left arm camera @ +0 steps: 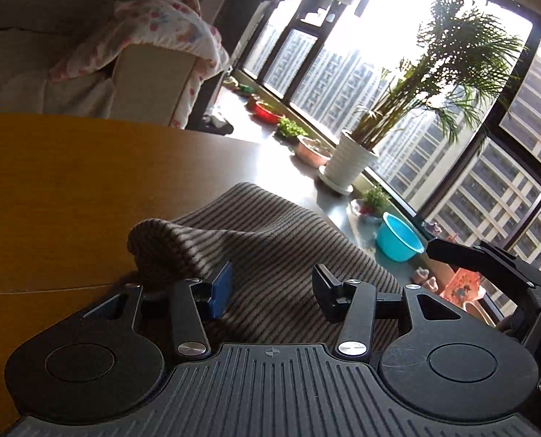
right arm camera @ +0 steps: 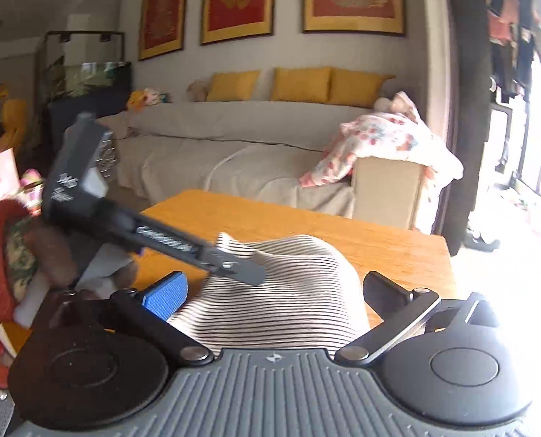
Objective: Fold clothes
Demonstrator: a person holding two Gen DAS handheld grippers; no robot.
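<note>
Striped garment (left arm camera: pixel 270 251) heaped on the wooden table (left arm camera: pixel 70 189), bunched into a raised hump at one end, pale with thin dark stripes in the right wrist view (right arm camera: pixel 288 291). Left gripper (left arm camera: pixel 270 291) spread wide over the cloth, blue pad beside the hump, nothing pinched. Right gripper (right arm camera: pixel 274 291) likewise splayed above the fabric, grasping nothing. Sofa (right arm camera: pixel 234 145) behind the table, floral cloth (right arm camera: pixel 379 138) draped over its armrest, potted palm (left arm camera: pixel 354 156) by the window
</note>
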